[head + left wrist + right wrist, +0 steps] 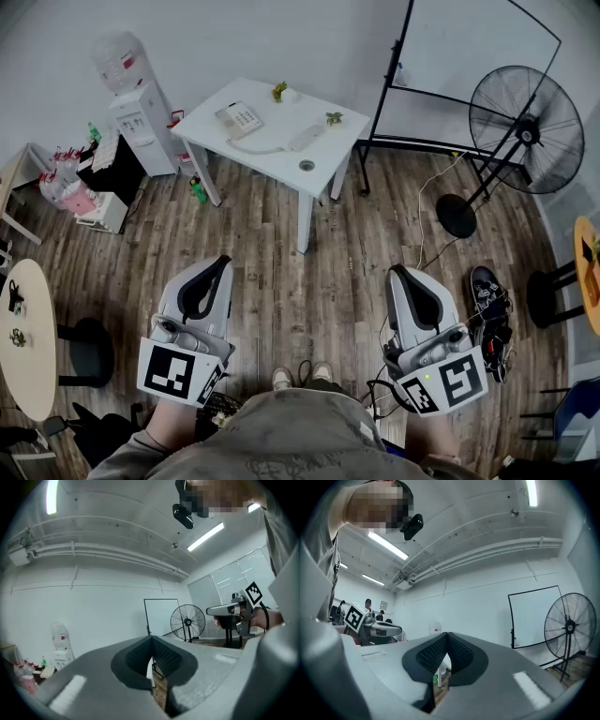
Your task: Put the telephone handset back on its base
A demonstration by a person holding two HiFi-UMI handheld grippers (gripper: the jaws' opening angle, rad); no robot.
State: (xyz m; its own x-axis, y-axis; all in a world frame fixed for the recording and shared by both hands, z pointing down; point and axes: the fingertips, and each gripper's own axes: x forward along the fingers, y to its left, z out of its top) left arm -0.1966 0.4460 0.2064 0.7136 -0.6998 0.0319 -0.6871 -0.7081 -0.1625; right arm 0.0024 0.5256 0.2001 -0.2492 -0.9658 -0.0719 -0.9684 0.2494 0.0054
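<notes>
Standing well back from the white table [281, 164], the person holds both grippers low in front of the body, tips pointing ahead.

Left gripper [221, 262]: jaws pressed together at the tips, nothing between them. Its own view looks up and across the room, at wall and ceiling.

Right gripper [397, 272]: jaws likewise closed tip to tip, empty.

Telephone handset [305, 139]: lies flat on the tabletop, off its cradle, just right of the telephone base [239, 119]. A pale cord [258, 146] curves across the tabletop between the two. Both grippers are well apart from it.

Also on the table: two small potted plants [334, 118] toward the far edge.

Around the room: water dispenser [139, 117] left of the table, whiteboard [469, 56] and standing fan [525, 131] to the right, wood-plank floor [300, 291].
</notes>
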